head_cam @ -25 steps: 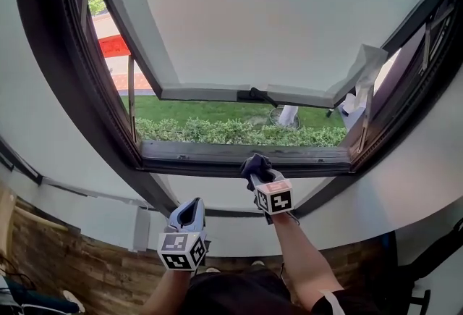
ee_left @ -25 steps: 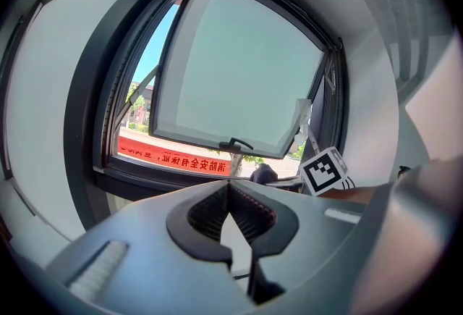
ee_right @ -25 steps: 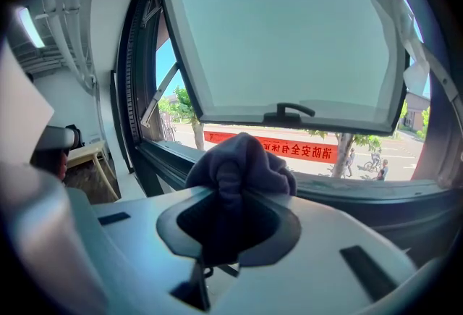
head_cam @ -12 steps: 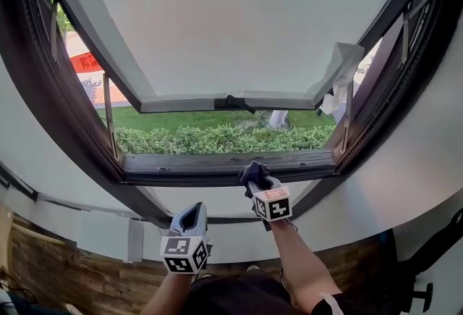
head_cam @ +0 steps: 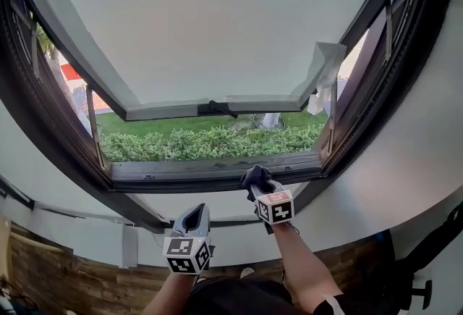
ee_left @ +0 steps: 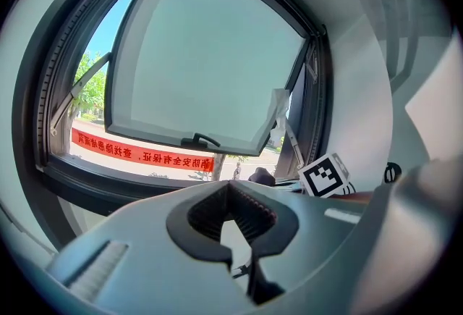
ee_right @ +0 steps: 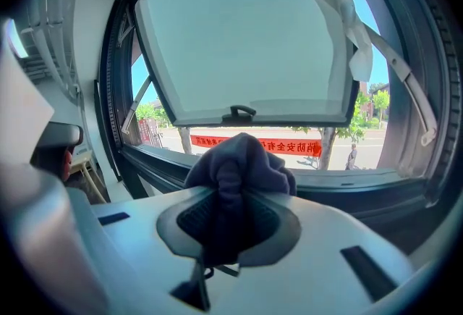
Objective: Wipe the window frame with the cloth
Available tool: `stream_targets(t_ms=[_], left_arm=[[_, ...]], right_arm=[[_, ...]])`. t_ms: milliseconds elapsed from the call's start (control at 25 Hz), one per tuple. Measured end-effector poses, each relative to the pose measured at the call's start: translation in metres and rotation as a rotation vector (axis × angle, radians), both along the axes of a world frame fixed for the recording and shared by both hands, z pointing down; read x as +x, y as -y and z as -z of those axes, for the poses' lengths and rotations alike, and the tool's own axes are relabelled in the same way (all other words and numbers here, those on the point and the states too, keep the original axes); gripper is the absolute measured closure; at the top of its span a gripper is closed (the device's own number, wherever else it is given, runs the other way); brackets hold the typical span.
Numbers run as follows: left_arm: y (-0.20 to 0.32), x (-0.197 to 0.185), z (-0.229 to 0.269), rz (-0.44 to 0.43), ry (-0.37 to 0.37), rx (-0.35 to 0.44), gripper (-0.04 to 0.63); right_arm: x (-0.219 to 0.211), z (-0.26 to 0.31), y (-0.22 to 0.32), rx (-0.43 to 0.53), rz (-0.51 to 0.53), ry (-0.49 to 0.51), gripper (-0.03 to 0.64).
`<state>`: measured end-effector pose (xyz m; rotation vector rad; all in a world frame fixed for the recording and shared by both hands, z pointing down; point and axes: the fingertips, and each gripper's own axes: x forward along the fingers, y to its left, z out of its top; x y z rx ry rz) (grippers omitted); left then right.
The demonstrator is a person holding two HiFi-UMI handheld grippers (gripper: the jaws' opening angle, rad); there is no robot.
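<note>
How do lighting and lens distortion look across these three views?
Head view: bright daylight outside, dark window frame bows in curves. Left gripper view: strong fisheye, black corners. Right gripper view: same fisheye, cloth shaded against the sunlit street.

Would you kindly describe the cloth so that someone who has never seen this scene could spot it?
Start at the big open window with the dark window frame. By the middle of its bottom rail is the right gripper, and the cloth is the dark, bunched wad clamped in its jaws. The left gripper, lower down, is shut on nothing.
</note>
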<state>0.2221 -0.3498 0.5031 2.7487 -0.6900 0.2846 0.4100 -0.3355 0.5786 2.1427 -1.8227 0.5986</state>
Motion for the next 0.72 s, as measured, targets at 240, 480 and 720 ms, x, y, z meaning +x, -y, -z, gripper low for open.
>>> stream_targets(t_ms=[240,480,720], left_arm=[[-0.007,0.021,0.003,-0.02,-0.005,0.0,0.588],[-0.015,0.039,0.006,-0.049,-0.008,0.005,0.588],[-0.018,0.048,0.004,-0.066,-0.001,0.005,0.588]], right_arm=[[0.023,0.001,-0.015,-0.004,-0.021,0.003,0.551],[0.044,0.001,-0.03,-0.015,-0.068,-0.012,0.551],[0.065,0.005,-0.043,-0.003,-0.11,-0.018,0.551]])
